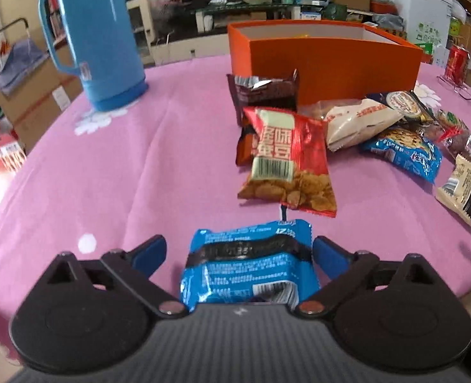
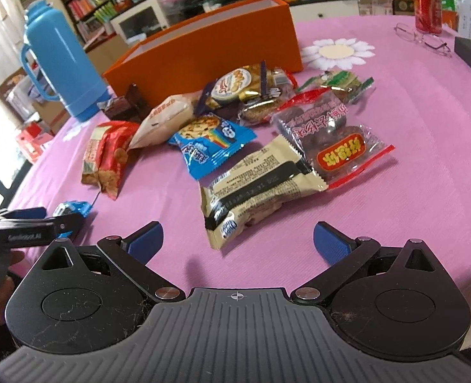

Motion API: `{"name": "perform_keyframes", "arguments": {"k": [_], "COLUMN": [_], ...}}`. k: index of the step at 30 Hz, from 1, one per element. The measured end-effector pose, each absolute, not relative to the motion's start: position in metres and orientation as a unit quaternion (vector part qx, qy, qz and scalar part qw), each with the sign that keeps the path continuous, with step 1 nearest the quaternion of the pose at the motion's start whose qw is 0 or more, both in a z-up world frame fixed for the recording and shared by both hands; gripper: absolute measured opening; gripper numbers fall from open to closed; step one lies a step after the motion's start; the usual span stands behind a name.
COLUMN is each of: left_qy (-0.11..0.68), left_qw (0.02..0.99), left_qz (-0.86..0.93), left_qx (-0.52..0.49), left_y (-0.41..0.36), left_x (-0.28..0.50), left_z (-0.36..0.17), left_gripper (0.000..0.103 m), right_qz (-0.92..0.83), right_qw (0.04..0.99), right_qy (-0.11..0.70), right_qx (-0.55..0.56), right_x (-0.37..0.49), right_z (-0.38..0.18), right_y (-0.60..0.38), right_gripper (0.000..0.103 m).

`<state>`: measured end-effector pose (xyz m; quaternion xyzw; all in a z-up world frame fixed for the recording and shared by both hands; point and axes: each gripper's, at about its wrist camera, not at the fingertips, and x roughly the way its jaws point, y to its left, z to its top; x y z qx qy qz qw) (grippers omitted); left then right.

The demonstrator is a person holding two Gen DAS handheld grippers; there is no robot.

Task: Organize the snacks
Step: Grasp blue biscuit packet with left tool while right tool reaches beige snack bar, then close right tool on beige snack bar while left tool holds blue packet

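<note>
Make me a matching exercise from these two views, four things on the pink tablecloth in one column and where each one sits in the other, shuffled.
Things:
1. tall blue plastic thermos
2. red drink can
3. blue foil snack packet
4. open orange cardboard box

Places:
A. between the left tool's open fingers
B. behind the snack pile
C. beside the wire-framed glasses
D. left of the box, on a white flower print

Pairs: 1-D, 2-C, 3-A, 4-B
</note>
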<state>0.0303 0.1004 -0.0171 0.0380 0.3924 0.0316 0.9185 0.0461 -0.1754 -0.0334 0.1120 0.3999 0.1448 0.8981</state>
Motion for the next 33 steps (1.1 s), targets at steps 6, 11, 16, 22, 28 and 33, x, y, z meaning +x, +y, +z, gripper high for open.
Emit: {"name": "perform_keyframes", "arguments": {"k": [6,11,16,22,28,33], "left_qy": [0.39,0.394,0.389,0.393,0.393,0.396], "left_qw": [0.92,0.919,0.92,0.919,0.918,0.917], "left_qz": [0.026,0.029,0.029,0.025,0.026,0.028], "left_qx": [0.022,-0.006,-0.032,-0.029,-0.037,-0.028], "left_y": [0.106,0.117,0.123,0.121,0.124,0.122], "left_x": [0.035,0.037,0.036,0.038,0.038,0.039], "left_z": [-0.017,-0.018,-0.016,-0.018,-0.018,-0.019], "left_gripper": [0.098,0.099,0.1,0.1,0.101,0.101], "right_qz": [0.121,0.144,0.114,0.074,0.06,0.05], "right_qw": [0.896,0.901,0.914,0.915,0.924,0.92], "right_qy": [0.398,0.38,0.378,0.388,0.378,0.388], "right_qx": [0.158,0.149,0.097,0.078,-0.005,-0.015], "right_x": [0.059,0.072,0.087,0.104,0.086,0.077], "right_z": [-0.034,-0.036,-0.035,-0.037,-0.041,-0.041], "right_y": [-0.161,-0.136,-0.124,-0.116,-0.125,-0.146], "right_gripper": [0.093,0.093,0.093,0.091,0.08,0.08]}}
